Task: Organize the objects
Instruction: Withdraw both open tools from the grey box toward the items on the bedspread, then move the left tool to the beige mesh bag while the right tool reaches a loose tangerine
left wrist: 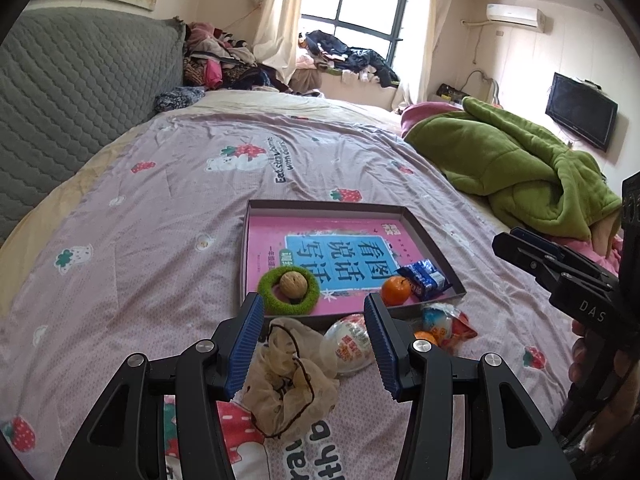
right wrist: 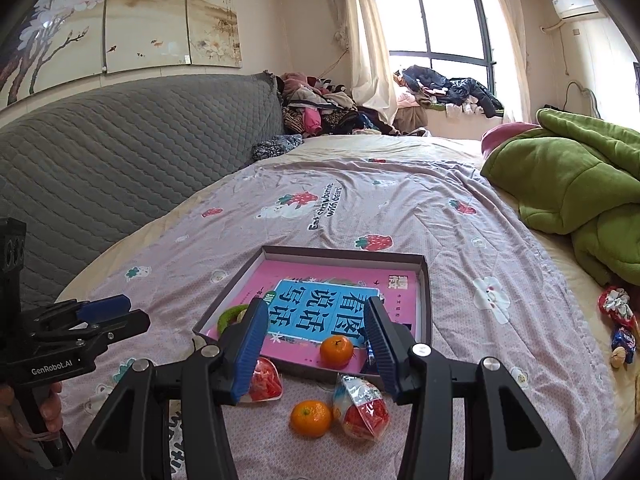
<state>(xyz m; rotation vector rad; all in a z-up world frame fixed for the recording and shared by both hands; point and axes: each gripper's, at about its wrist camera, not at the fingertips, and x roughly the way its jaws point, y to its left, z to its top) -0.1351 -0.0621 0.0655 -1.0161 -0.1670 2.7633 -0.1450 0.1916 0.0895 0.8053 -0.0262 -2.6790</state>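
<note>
A shallow grey box lies on the bed and holds a pink book, a green ring with a walnut, a tangerine and a blue snack packet. My left gripper hovers open over a beige scrunchie and a clear plastic ball in front of the box. My right gripper is open above the box's near edge. Under it lie a second tangerine, a red-and-white packet and a red packet.
A pink strawberry-print bedspread covers the bed. A green blanket is heaped at the right, the grey headboard stands at the left and clothes pile up at the far end. More small packets lie near the bed's right edge.
</note>
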